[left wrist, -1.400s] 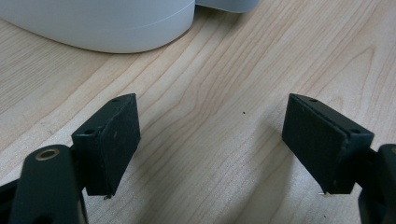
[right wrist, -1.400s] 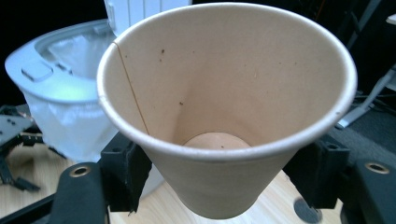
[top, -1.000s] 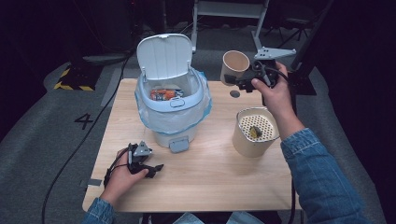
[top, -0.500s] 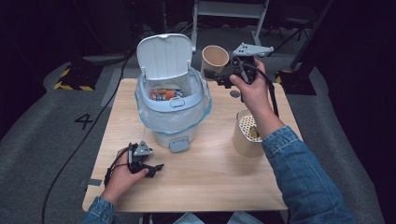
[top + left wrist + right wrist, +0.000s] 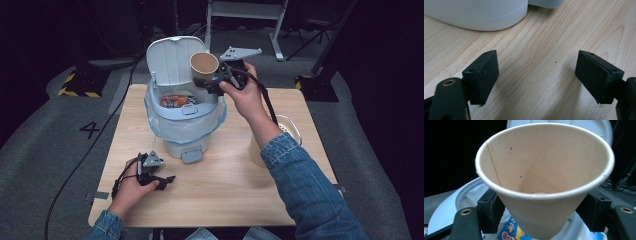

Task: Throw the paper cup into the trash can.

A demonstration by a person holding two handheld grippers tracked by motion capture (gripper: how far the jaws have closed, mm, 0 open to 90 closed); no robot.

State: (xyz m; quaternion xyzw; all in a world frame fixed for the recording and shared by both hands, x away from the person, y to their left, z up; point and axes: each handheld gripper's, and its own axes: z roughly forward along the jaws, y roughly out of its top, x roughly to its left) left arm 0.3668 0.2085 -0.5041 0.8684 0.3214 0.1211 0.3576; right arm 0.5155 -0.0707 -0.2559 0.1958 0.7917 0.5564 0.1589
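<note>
A tan paper cup [image 5: 204, 64] hangs tilted above the open pale blue bin [image 5: 185, 130], mouth toward the camera. My right gripper [image 5: 212, 82] is shut on its lower part; in the right gripper view the black pads [image 5: 490, 210] press both sides of the cup [image 5: 544, 177], which looks empty inside. The bin's lid [image 5: 172, 60] stands up behind it. An orange snack packet [image 5: 175, 101] lies in the bin, over a plastic liner. My left gripper [image 5: 167, 179] rests open on the wooden table [image 5: 225, 195], nothing between its fingers [image 5: 482, 75].
A cream container [image 5: 292, 127] with a perforated top stands at the table's right, partly behind the right forearm. The bin's rounded base [image 5: 479, 12] is just beyond the left gripper. Dark floor and a cable surround the table.
My right gripper has carried the cup leftward from the table's back right to above the bin's opening. The left gripper has stayed put.
</note>
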